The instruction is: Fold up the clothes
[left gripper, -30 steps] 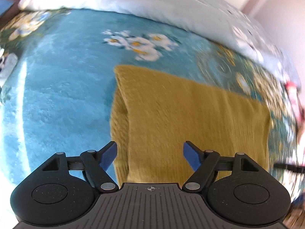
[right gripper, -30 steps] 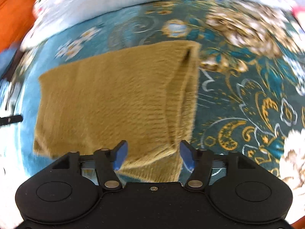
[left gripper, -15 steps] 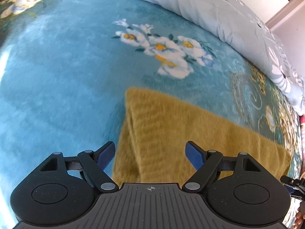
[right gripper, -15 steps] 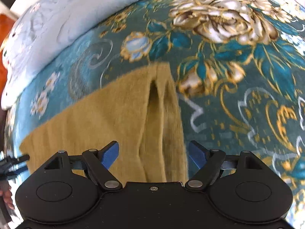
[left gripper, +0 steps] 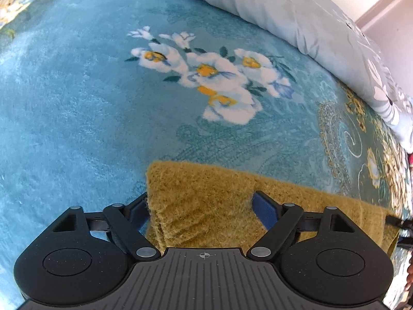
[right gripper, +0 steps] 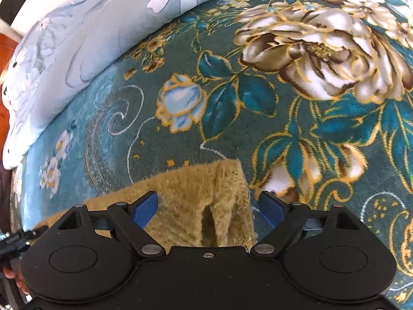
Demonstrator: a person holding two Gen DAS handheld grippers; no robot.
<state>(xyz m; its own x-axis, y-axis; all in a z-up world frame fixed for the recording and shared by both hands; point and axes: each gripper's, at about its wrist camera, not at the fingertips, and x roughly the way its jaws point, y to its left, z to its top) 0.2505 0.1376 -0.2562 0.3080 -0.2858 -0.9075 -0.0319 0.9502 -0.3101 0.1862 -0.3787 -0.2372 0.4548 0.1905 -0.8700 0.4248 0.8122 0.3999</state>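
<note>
A mustard-yellow knitted garment [left gripper: 206, 196] lies folded flat on a blue floral blanket [left gripper: 77, 103]. My left gripper [left gripper: 200, 206] is open, its blue pads either side of the garment's far left corner, low over it. In the right wrist view the same garment [right gripper: 196, 201] shows its far right corner, with a layered folded edge. My right gripper [right gripper: 207, 208] is open and straddles that corner. Neither gripper holds the cloth.
A pale floral duvet [left gripper: 296, 15] lies bunched along the far side of the bed; it also shows in the right wrist view [right gripper: 77, 38]. The blanket [right gripper: 309, 90] spreads beyond the garment. The other gripper's tip shows at the right edge [left gripper: 398, 221].
Both grippers have moved forward and down along the garment to its far corners. Much less of the garment shows now. Both stay open.
</note>
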